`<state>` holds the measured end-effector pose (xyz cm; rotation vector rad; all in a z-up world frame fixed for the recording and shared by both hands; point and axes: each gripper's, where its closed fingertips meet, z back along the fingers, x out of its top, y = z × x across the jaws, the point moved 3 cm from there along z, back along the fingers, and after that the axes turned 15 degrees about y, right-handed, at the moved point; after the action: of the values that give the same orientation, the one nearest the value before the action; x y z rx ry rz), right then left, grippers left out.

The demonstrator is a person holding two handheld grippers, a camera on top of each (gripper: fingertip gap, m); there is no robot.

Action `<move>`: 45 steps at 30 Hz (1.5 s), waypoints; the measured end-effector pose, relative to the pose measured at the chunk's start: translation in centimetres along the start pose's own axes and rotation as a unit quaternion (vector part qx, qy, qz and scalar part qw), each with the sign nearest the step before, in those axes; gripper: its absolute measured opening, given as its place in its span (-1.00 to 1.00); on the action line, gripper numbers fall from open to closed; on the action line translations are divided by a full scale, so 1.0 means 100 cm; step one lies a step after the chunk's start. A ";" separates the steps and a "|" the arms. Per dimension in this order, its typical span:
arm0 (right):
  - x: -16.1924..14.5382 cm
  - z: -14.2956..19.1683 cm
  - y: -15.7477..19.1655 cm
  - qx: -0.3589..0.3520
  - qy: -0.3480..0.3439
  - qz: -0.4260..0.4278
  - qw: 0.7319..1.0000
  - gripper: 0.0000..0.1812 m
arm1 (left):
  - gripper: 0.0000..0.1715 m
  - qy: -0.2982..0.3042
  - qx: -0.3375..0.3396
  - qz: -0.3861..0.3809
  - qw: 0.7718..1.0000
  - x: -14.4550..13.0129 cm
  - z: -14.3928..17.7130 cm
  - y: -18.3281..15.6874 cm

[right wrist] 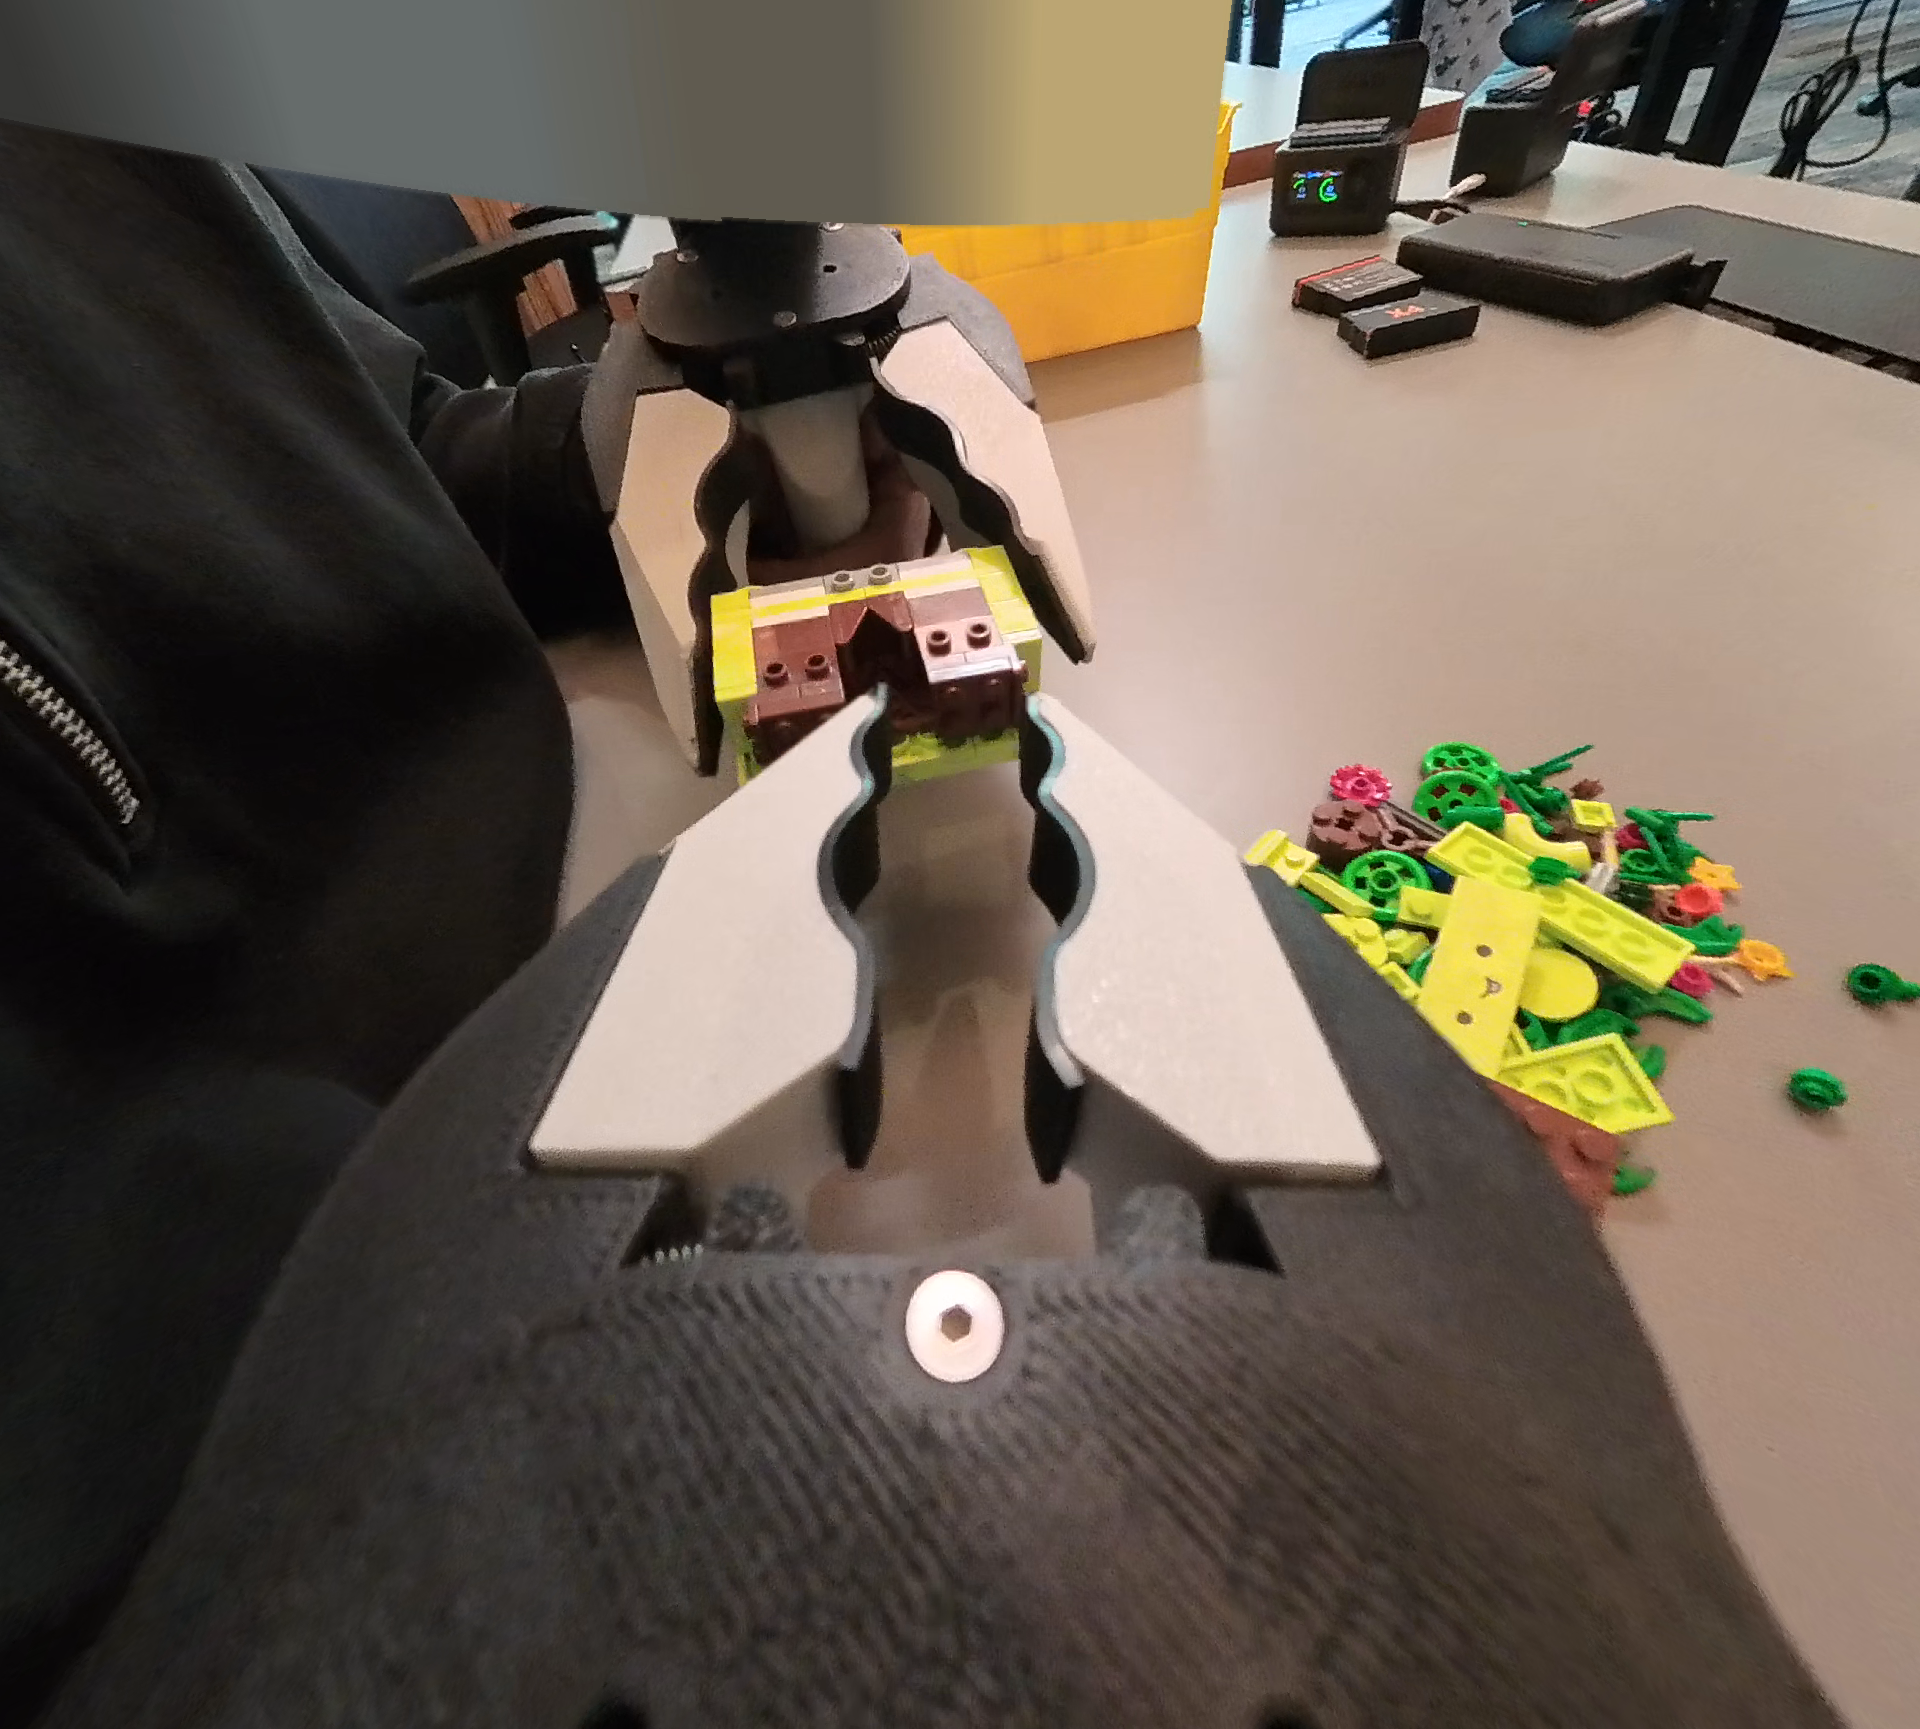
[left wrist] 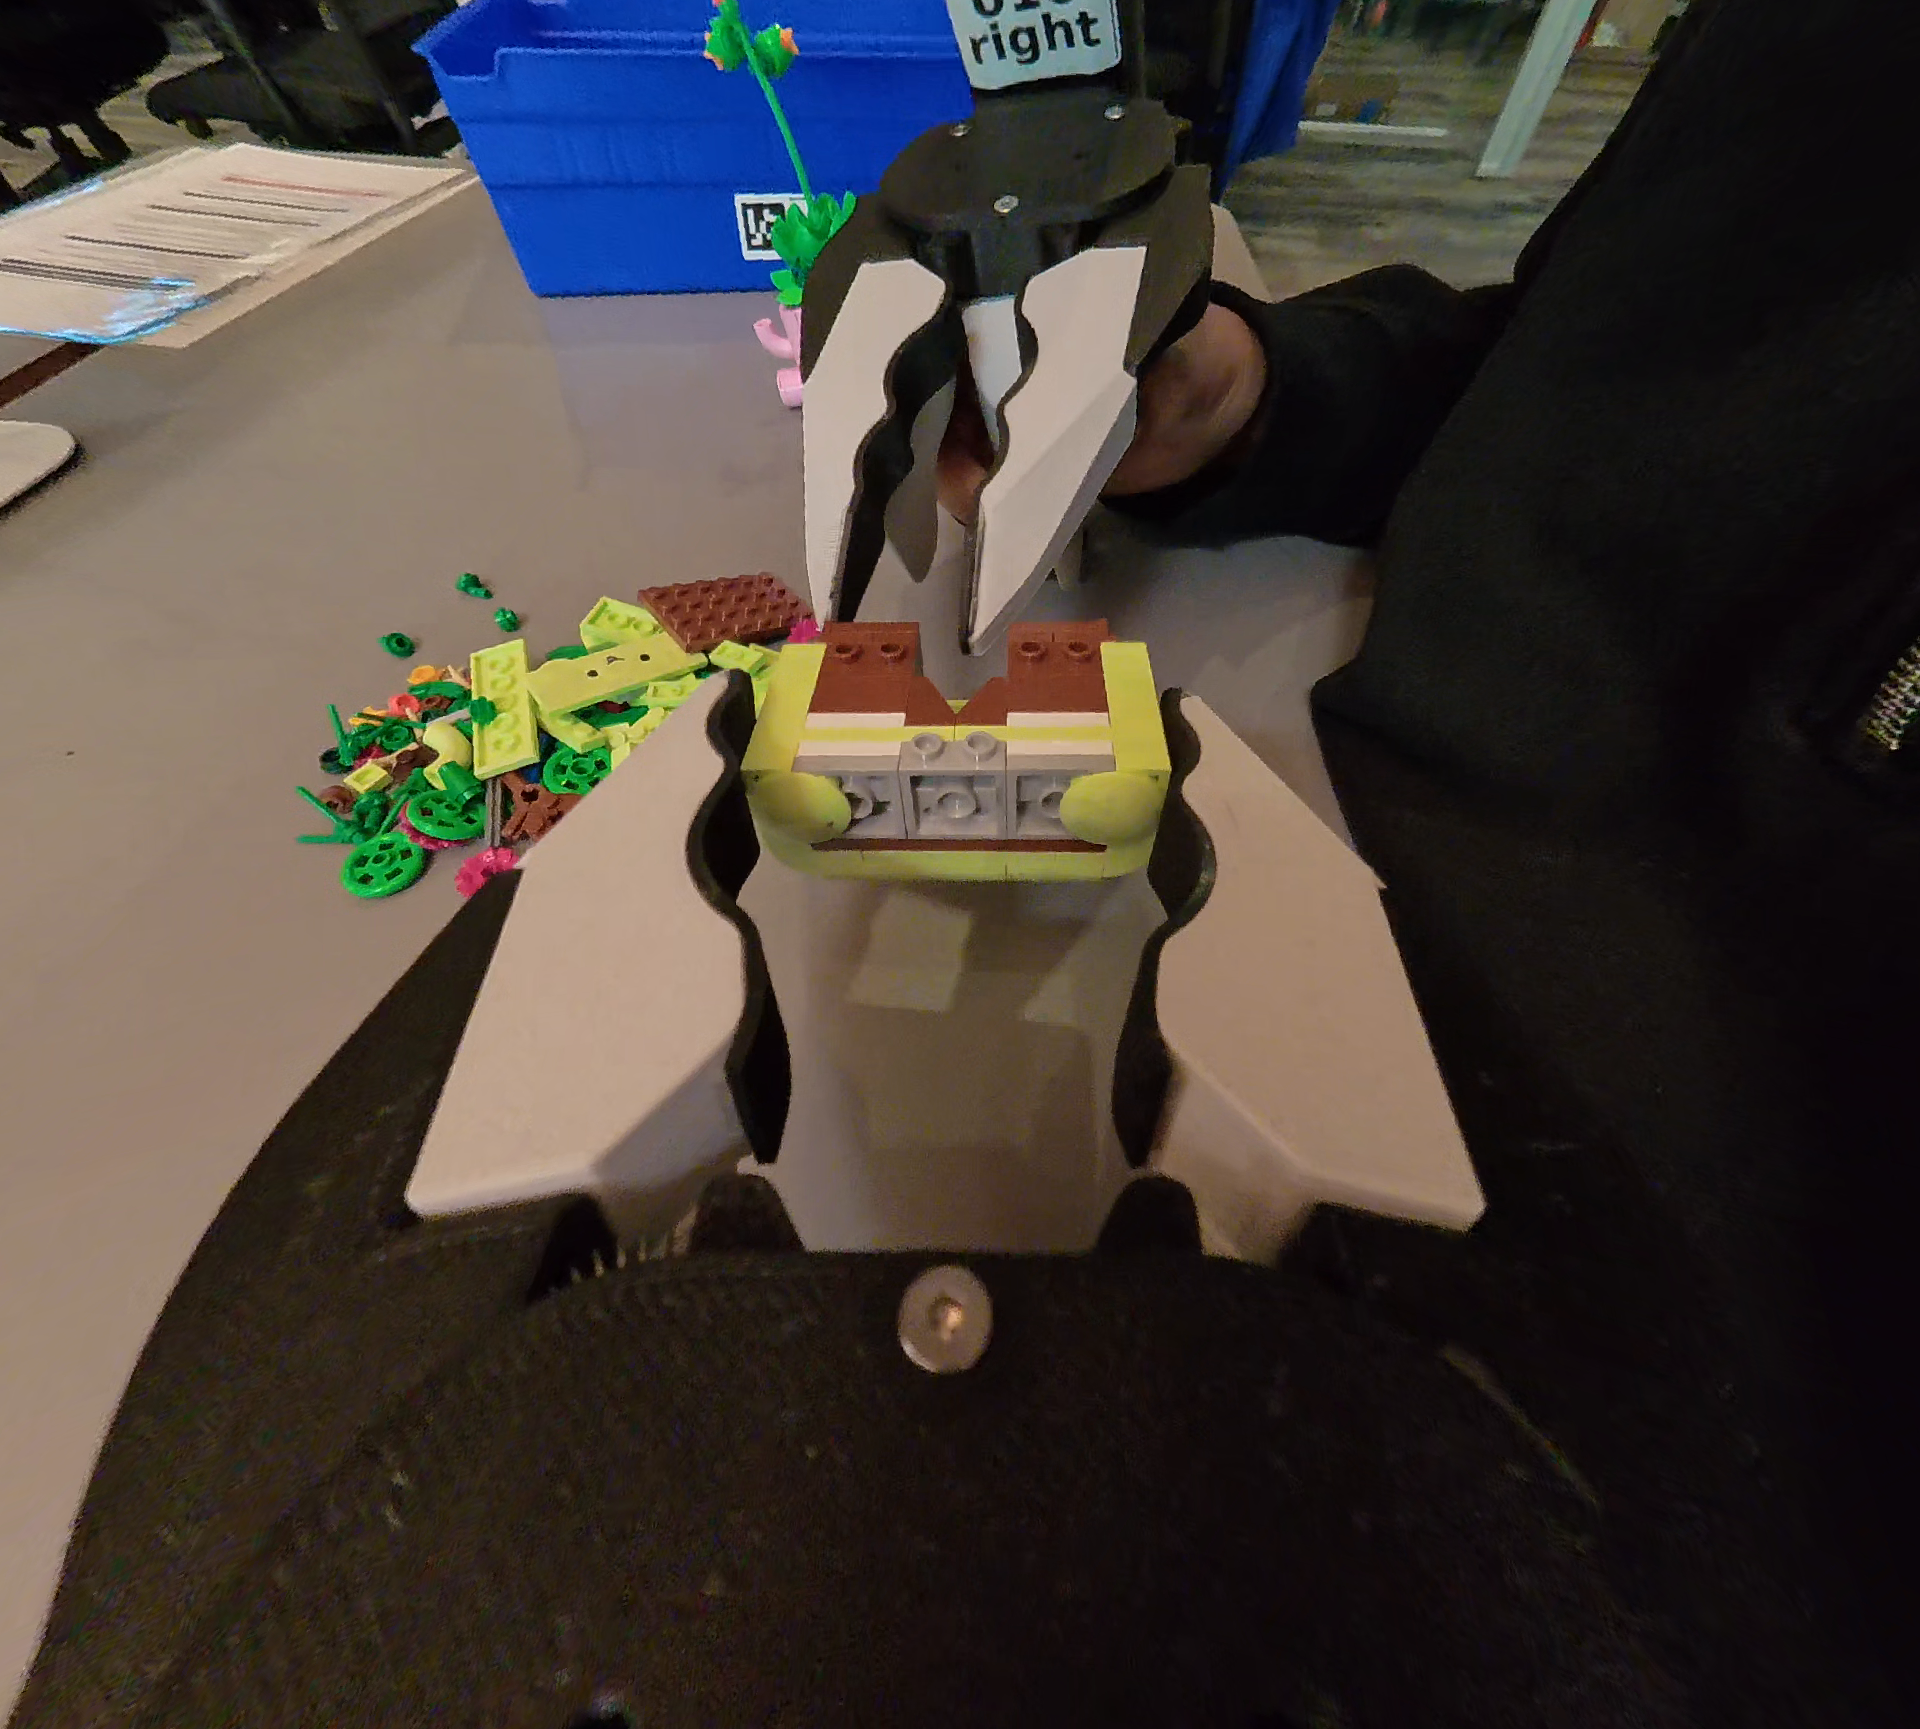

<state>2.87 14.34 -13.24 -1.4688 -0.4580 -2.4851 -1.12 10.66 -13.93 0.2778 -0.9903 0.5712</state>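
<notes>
Lime-and-brown brick build (left wrist: 951, 775) sits clamped in left gripper (left wrist: 951, 786); right gripper (right wrist: 951, 713) touching.

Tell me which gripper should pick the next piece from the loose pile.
Probably the right gripper: it hangs open and empty over the brick block. The left gripper is clamped on that block. The pile lies beside it.

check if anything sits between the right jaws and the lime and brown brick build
Nothing visible does. The right gripper has its open jaws right at the brown top of the brick build, which the left gripper clamps by its sides. The loose brick pile lies aside.
</notes>
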 end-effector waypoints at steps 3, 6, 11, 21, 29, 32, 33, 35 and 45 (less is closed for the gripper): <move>0.003 0.001 0.001 0.004 -0.012 -0.003 1.000 -0.75 | -0.13 -0.014 -0.020 0.008 1.000 0.003 0.000 -0.005; 0.004 0.002 0.003 0.003 -0.016 0.008 1.000 -0.77 | -0.12 -0.043 -0.056 0.043 0.997 0.011 0.002 -0.008; 0.007 0.005 0.005 0.008 -0.027 0.010 1.000 -0.77 | -0.13 -0.084 -0.133 0.140 0.978 0.020 0.004 -0.006; 0.008 0.008 -0.001 0.070 -0.056 -0.079 0.993 -0.79 | -0.13 -0.097 -0.140 0.185 0.968 0.024 0.002 -0.003; 0.003 0.009 0.003 0.192 -0.049 -0.197 0.960 -0.82 | -0.14 -0.110 -0.197 0.204 0.953 0.024 0.004 -0.008; 0.002 0.010 0.000 0.218 -0.059 -0.232 0.946 -0.82 | -0.15 -0.115 -0.189 0.219 0.950 0.025 0.005 -0.002; -0.002 0.007 0.000 0.207 -0.043 -0.227 0.951 -0.81 | -0.15 -0.095 -0.165 0.204 0.960 0.020 0.002 0.000; 0.000 0.008 0.001 0.203 -0.045 -0.217 0.954 -0.81 | -0.14 -0.094 -0.164 0.196 0.962 0.020 0.004 -0.002; -0.009 0.000 -0.013 0.051 0.012 -0.127 0.990 -0.81 | -0.14 0.099 0.065 0.132 0.984 -0.032 0.003 0.042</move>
<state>2.85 15.54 -14.18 -1.4166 -0.8018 -2.6208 -5.06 12.95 -16.60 0.2012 -0.8029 0.8898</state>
